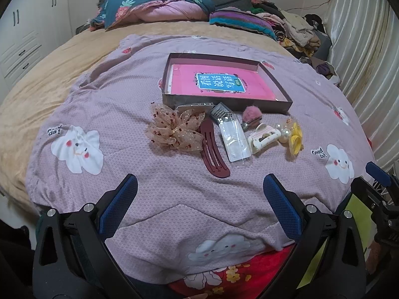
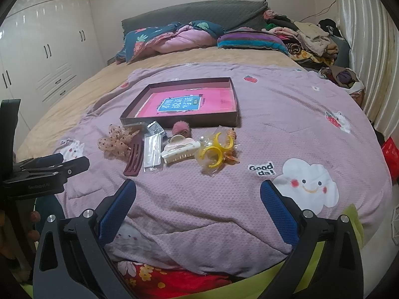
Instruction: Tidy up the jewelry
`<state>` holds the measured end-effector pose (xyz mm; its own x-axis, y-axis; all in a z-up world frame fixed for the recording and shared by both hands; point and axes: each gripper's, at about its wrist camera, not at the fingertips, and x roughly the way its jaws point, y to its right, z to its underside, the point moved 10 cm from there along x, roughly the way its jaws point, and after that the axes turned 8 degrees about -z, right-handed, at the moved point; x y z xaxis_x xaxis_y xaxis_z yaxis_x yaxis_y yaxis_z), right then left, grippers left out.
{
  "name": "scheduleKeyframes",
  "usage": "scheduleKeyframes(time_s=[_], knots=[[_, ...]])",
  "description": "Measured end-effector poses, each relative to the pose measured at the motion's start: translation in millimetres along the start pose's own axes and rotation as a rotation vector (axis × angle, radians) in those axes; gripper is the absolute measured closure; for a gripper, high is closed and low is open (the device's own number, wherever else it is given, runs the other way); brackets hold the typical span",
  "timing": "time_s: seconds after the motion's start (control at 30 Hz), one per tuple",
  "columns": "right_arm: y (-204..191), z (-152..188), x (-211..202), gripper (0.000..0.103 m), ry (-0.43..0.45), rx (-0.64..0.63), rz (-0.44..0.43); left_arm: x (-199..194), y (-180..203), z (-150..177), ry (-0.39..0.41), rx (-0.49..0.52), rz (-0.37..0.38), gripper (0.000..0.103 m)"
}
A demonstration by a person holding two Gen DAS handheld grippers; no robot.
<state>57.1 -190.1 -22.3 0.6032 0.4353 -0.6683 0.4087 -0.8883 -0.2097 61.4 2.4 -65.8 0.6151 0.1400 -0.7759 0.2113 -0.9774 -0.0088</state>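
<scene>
The left gripper (image 1: 199, 194) fills the bottom of the left wrist view with its jaws wide apart and nothing between them, hanging above the lilac quilt (image 1: 124, 174) on the bed. The right gripper (image 2: 198, 194) sits the same way at the bottom of the right wrist view, jaws spread and bare, over the same quilt (image 2: 286, 124).

Just above the left jaws, at frame centre, lies a dark red hair clip (image 1: 213, 149), its lower end nearest the fingers. Touching its left side is a sheer beige bow scrunchie (image 1: 174, 129) with dark flecks. To the clip's right rests a clear plastic packet (image 1: 234, 139), and above that a small silvery packet (image 1: 219, 112). Further right come a cream claw clip (image 1: 263, 137), a pink fluffy pom-pom clip (image 1: 251, 115), some pearl beads (image 1: 284, 130), and a bag of yellow rings (image 1: 295, 137). In the right wrist view the yellow rings (image 2: 215, 153) and the claw clip (image 2: 180, 149) lie at centre, well above the jaws.

Above this row, touching none of the grippers, stands a shallow dark box (image 1: 224, 102) holding a pink book (image 1: 219, 82). Folded bedding (image 1: 154, 7) and piled clothes (image 1: 299, 30) fill the top of the frame; a white wardrobe (image 2: 49, 49) occupies the upper left of the right wrist view.
</scene>
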Motion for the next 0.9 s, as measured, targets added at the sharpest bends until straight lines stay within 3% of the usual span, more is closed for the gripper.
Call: scheduleKeyframes(time_s=[0.9], knots=[[-2.5, 0.1, 1.2, 0.004, 0.0, 0.005, -0.011, 1.2, -2.9, 1.8, 0.006, -0.001, 0.005, 0.008]])
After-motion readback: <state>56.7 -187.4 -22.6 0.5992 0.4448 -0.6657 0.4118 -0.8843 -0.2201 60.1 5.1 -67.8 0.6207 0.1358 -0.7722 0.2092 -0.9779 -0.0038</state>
